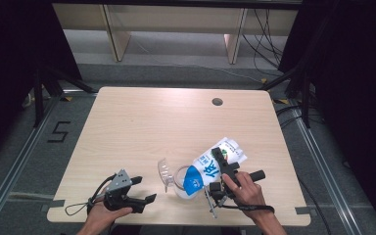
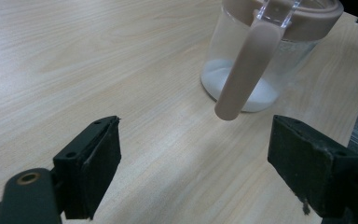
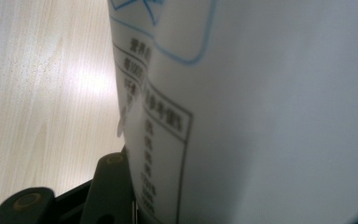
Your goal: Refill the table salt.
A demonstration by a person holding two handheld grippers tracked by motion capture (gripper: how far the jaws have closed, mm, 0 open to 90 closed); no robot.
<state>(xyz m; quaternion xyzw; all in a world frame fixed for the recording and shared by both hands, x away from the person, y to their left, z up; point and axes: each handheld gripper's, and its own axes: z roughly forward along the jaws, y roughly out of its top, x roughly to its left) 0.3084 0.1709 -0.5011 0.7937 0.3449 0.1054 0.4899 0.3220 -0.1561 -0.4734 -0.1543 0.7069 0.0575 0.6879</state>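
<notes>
While the right tongs [image 1: 223, 169] clamp the tilted milk carton [image 1: 210, 169] over the jug [image 1: 181, 181], the left tongs [image 1: 143, 188] stand apart near the table edge [image 1: 176, 221].

The far half of the table [image 1: 142, 117] lies bare, with open passage across it. Near the front edge, the jug [image 1: 180, 182] stands between the two grippers, its handle [image 2: 247, 70] projecting toward the left gripper [image 1: 144, 190]. The tilted carton [image 1: 213, 166] blocks the jug's right side and mouth.
</notes>
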